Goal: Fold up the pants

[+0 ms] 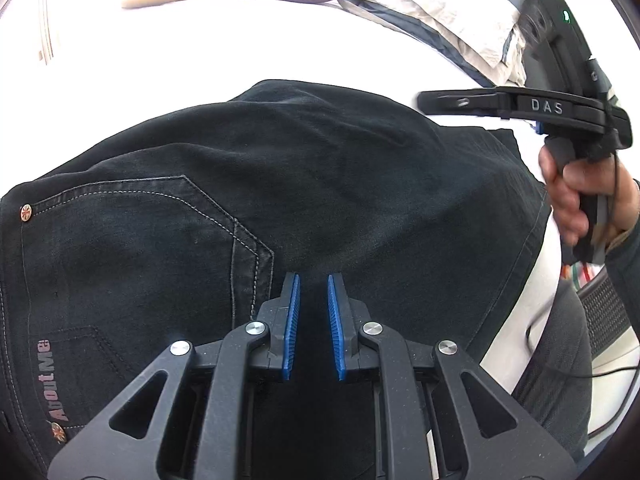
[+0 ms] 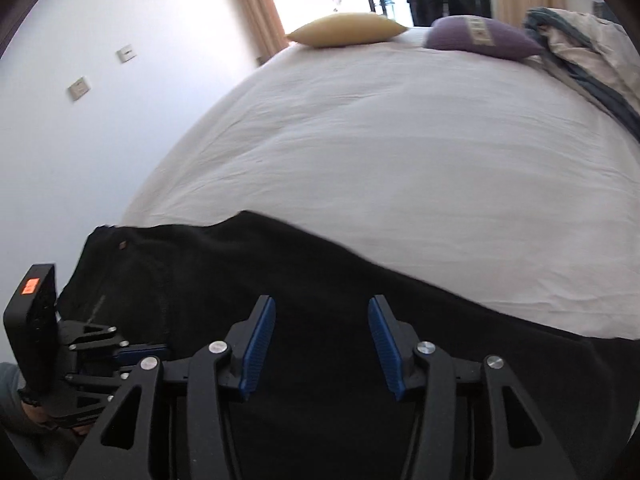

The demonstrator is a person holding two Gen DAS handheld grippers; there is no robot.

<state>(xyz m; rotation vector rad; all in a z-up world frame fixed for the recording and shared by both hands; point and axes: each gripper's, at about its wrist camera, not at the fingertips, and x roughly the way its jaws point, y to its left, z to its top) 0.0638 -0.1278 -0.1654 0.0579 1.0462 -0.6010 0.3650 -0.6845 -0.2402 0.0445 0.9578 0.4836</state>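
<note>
Black pants (image 1: 280, 184) lie flat on the white bed (image 2: 400, 152), folded into a wide band. Long axis runs side to side across both grippers' pointing direction. Waist end with back pocket, rivet and "AboutMe" label is to the left of the left gripper (image 1: 314, 280); the rest extends right, under and past the right gripper (image 2: 322, 312).

Left gripper: jaws nearly closed, narrow slit between the blue pads, tips down at the denim just right of the pocket seam. Can't tell if fabric is pinched.

Right gripper: jaws apart, nothing between them, above the pants without touching. No earlier frame, so only the current state.

Beyond the grippers, at the far end of the bed: yellow pillow (image 2: 344, 30), purple pillow (image 2: 480, 38), rumpled beige-and-grey blanket (image 2: 584, 52).
</note>
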